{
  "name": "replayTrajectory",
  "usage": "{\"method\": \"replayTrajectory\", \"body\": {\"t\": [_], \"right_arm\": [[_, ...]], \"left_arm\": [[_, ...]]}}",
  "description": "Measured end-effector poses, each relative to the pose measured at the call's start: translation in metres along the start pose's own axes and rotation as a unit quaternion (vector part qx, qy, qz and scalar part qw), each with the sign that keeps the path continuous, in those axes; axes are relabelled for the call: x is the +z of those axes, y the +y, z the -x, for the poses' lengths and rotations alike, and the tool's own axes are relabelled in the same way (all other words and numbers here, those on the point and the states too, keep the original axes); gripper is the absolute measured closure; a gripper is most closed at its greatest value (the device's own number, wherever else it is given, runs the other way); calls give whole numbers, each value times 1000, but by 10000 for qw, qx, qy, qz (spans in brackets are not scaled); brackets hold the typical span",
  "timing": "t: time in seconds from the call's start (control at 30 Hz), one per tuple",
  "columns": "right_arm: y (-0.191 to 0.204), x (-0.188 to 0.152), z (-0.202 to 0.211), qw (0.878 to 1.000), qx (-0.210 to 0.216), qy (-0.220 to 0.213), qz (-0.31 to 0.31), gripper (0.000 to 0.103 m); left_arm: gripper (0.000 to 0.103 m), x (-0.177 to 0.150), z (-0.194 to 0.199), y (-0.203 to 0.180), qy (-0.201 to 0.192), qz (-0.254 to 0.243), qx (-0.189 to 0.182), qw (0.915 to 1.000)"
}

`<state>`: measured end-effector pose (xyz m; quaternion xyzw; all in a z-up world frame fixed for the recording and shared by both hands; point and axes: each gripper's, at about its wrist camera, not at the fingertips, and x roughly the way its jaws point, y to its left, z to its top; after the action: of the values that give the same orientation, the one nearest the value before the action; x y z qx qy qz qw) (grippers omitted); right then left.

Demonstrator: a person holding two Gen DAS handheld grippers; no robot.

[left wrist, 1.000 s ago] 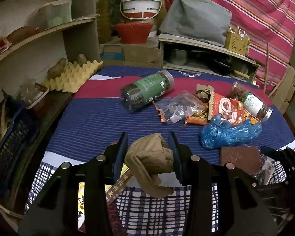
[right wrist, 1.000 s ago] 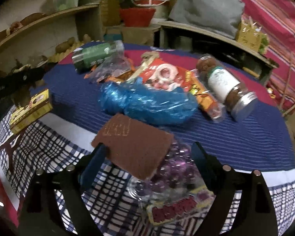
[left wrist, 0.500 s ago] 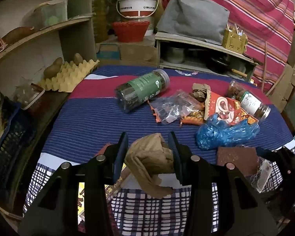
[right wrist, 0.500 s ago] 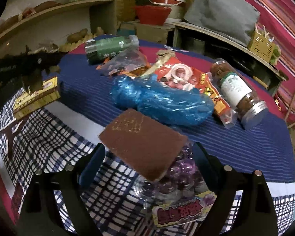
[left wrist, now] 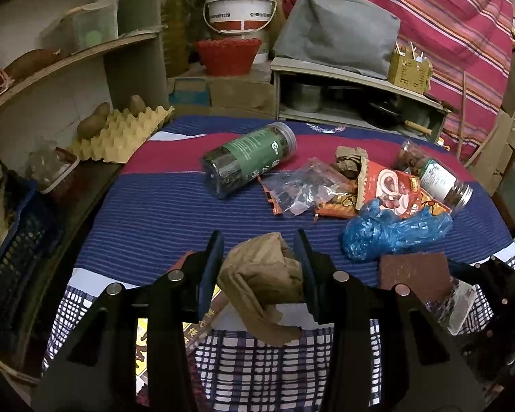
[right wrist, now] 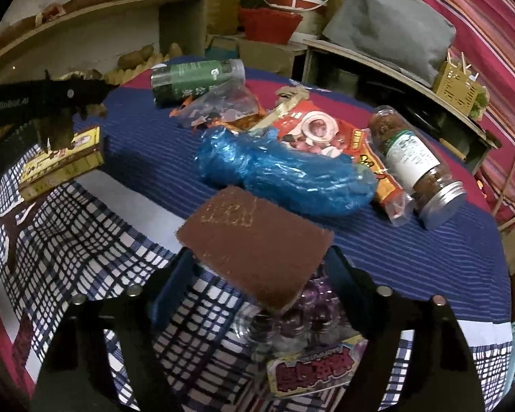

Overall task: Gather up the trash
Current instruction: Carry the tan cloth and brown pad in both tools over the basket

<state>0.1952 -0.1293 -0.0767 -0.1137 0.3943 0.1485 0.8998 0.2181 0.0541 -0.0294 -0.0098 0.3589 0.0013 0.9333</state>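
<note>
Gripping: left gripper (left wrist: 259, 267) clamped on crumpled tan paper wad (left wrist: 262, 271), angled down.
Right view only: purple-bead packet (right wrist: 312, 340) under brown rectangular scouring pad (right wrist: 254, 243); right gripper (right wrist: 257, 274) closing, unpressed.

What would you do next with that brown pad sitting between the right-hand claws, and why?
Probably finish the squeeze. The right gripper has its jaws closing around the brown scouring pad, which lies tilted on a clear pack of purple balls, though the pads do not visibly press it yet. The left gripper already holds crumpled brown paper.
</note>
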Motion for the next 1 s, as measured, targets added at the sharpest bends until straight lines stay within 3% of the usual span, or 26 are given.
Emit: {"method": "replayTrajectory", "body": {"t": [0.5,1.0], "right_arm": [[-20,-8,22,9988,-370,-309,-11,30],[-37,-30,61,9980,-563,-246,-143,31]], "left_arm": [[62,-2,0,-5,3,-124,53,9999],[62,2,7,-13,-142,-224,-4,9996]]}}
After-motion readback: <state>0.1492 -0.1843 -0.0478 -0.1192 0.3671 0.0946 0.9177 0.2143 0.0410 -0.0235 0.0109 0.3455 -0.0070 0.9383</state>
